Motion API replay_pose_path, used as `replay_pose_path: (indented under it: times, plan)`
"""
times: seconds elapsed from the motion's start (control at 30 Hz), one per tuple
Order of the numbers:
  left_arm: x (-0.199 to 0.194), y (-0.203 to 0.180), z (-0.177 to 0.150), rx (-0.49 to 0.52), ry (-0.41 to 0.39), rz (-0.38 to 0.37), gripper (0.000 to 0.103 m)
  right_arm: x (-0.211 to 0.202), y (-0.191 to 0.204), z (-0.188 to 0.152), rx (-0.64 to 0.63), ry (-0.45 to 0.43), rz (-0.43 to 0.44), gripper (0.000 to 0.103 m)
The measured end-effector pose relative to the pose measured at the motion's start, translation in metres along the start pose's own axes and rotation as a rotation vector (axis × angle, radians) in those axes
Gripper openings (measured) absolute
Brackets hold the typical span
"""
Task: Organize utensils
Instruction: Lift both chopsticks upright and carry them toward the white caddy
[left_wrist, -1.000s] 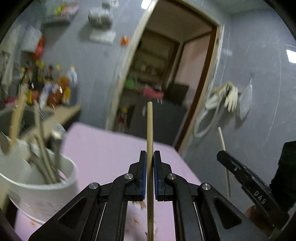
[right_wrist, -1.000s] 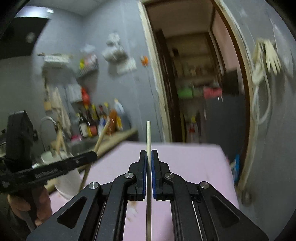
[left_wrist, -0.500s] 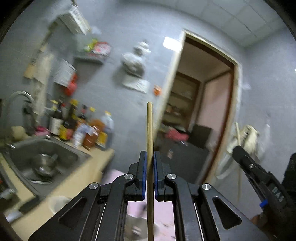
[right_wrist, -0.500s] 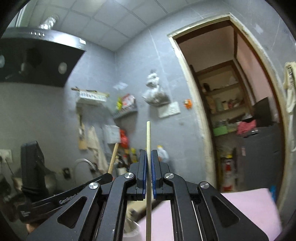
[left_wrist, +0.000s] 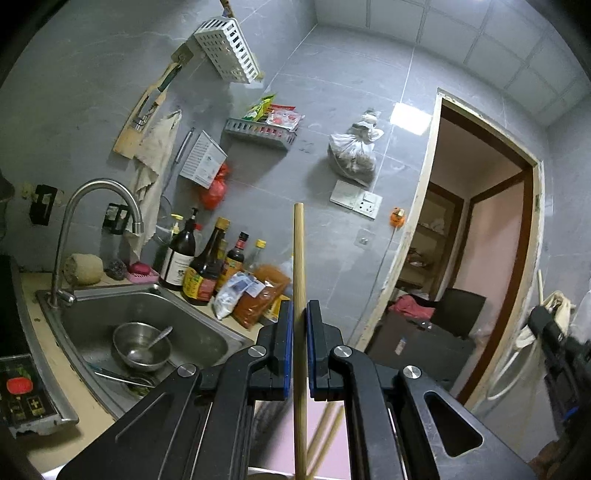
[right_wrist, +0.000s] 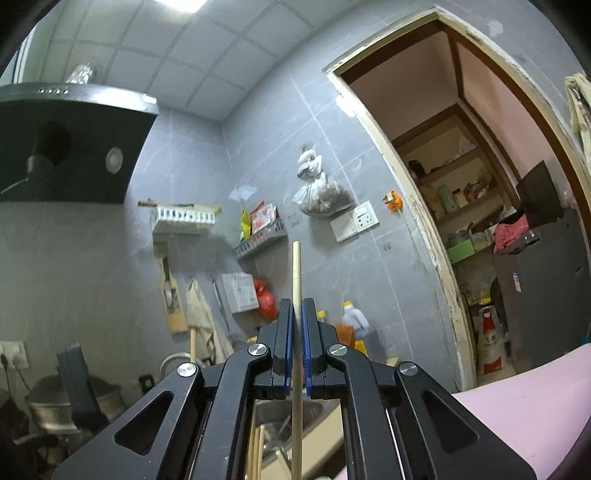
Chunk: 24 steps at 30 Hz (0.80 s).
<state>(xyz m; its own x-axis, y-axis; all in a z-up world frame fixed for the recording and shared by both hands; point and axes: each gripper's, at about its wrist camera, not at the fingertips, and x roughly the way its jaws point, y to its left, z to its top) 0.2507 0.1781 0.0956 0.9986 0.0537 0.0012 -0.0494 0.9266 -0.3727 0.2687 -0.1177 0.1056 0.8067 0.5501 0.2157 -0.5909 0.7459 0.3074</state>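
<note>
wooden chopstick (left_wrist: 298, 280) stands upright, long axis vertical, clamped in the closed left gripper (left_wrist: 299, 347). right gripper (right_wrist: 294, 347) is closed on a pale chopstick (right_wrist: 296, 273), also upright.

Left black two-finger gripper (left_wrist: 299, 347): level, jaws closed tight. Right black two-finger gripper (right_wrist: 296, 345): tilted slightly upward, jaws closed tight.

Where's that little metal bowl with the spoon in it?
In the left wrist view the metal bowl sits low on the left, inside the steel sink, under the curved tap and left of the sauce bottles.
</note>
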Motion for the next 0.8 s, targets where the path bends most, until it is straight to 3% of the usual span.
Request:
replay_pose_path:
  times: [0.47,0.8]
  plan:
    - [0.004,0.003,-0.026,-0.002,0.01,0.011,0.005,0.017,0.002,-0.035,-0.035,0.05,-0.045,0.003]
    - [-0.003,-0.015,-0.052,0.111,0.035,-0.02,0.005,0.015,-0.001,-0.059,-0.083,0.144,-0.058,0.003]
